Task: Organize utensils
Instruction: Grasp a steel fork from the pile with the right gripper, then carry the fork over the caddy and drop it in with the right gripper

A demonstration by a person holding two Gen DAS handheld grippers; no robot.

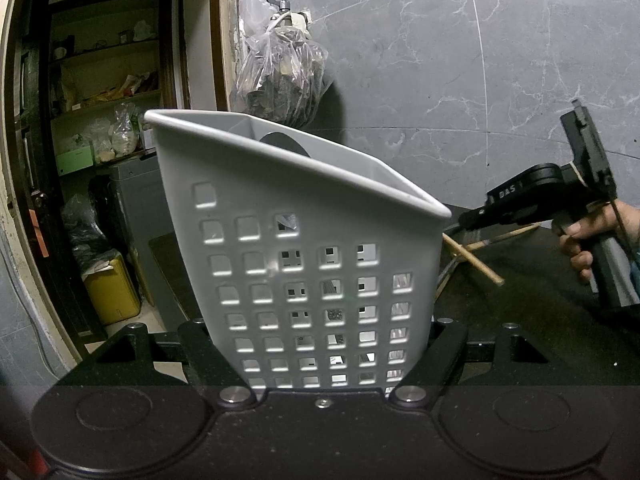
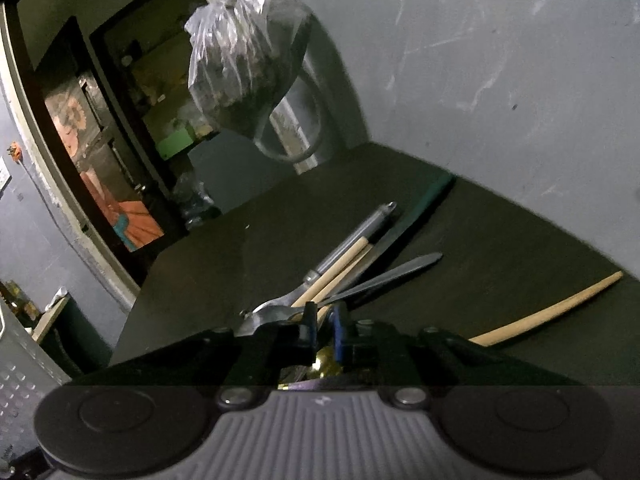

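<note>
Grey plastic caddy [image 1: 304,248] sits clamped between the left gripper [image 1: 320,360] fingers; right of the caddy, the right gripper [image 2: 322,322] has pinched nearly shut on wooden chopsticks [image 2: 340,264] whose long axis runs straight ahead from its fingers.

Ahead of the right claw [image 2: 323,320] a utensil pile [image 2: 352,268] blocks the worktop [image 2: 500,260]; bare surface lies to its left.
</note>
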